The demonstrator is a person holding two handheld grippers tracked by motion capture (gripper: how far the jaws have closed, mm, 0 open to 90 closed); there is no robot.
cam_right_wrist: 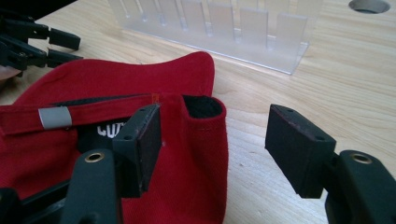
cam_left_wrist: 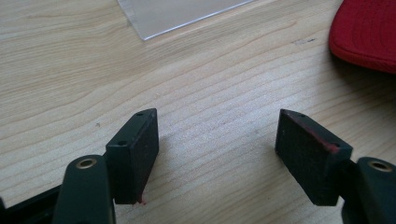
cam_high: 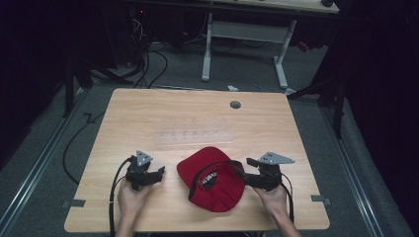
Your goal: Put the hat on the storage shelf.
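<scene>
High view has a red cap (cam_high: 217,180) lying upside down on the near middle of the counter (cam_high: 163,113), its opening up and its brim pointing away toward the far edge. A black strap with a grey tab (cam_right_wrist: 55,116) crosses the opening, and a dark label sits inside.

At the cap's right rim, the right tool (cam_high: 253,174) is released, jaws spread. In the right gripper view one jaw stands over the cap's inside, the other over bare wood outside, with the fabric wall between them but not gripped. The left tool (cam_high: 157,174) is also released, jaws wide over bare wood, near the cap's left side without touching it.

Risks, as I judge them: the soft wall could fold or slip out if the jaws close too shallow, and a one-sided pull would likely drag or flip the cap. The strap could be caught instead of the rim.

Beyond the cap lies a clear plastic rack (cam_right_wrist: 219,28) with a row of upright slots; every slot looks empty. A round hole (cam_high: 235,104) sits near the far edge.
</scene>
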